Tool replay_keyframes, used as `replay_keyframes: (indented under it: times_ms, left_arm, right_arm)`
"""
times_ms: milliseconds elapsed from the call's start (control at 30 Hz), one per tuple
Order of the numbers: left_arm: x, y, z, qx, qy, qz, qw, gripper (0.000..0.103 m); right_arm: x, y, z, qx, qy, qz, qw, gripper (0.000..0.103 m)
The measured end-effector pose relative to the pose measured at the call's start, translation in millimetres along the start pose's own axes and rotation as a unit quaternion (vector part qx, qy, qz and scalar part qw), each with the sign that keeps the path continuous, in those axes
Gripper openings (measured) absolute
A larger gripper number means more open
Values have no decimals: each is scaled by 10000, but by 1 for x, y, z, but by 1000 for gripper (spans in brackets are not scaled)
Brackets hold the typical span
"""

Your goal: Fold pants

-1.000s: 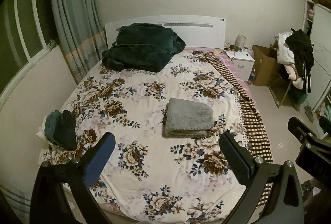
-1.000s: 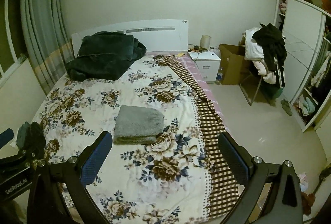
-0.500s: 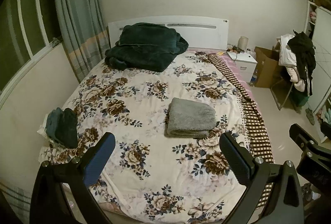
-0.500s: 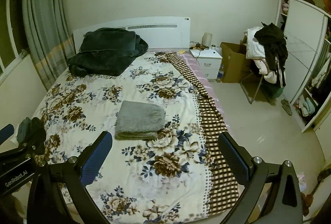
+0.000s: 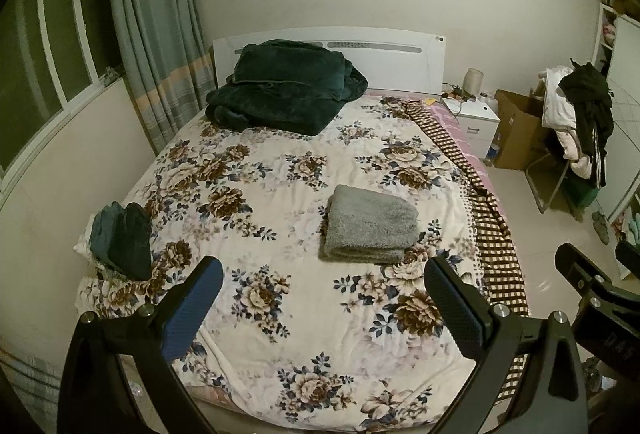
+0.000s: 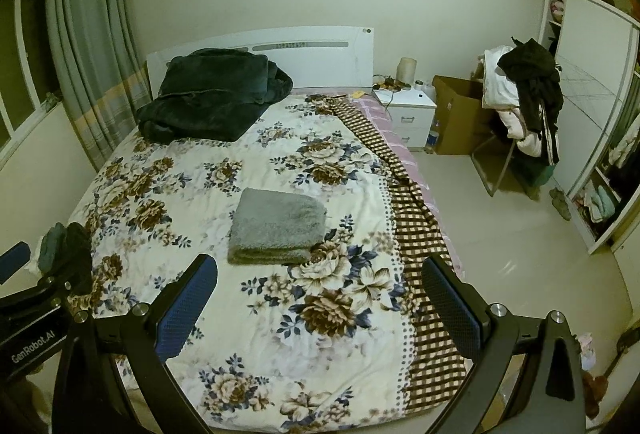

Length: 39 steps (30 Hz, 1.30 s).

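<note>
Lying folded on the floral bedspread [image 5: 280, 314], grey pants [image 5: 370, 224], both grippers' fingers spread, empty, curtained window [image 5: 60, 45] left.

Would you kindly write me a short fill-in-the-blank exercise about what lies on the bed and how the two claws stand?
1. The grey folded pants lie on the ____-patterned bedspread.
2. The dark green blanket is heaped against the white ____.
3. Both the left claw and the right claw are ____ and hold nothing.
4. The white nightstand stands beside a brown cardboard ____.

Missing words: floral; headboard; open; box
</note>
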State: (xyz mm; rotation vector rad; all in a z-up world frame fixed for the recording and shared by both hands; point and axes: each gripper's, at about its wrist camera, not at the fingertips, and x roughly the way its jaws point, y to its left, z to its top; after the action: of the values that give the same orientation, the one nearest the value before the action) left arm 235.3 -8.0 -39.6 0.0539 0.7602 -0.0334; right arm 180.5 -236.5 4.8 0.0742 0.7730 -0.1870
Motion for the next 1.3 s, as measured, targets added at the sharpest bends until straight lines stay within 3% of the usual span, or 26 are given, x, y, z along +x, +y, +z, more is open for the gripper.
replay_keyframes:
  times_ms: [1300]
  left_arm:
    - [-11,-5,6,-138,-46,232,9996,103]
  right_arm:
    - [7,-3,-1,14,20,-17,10000,103]
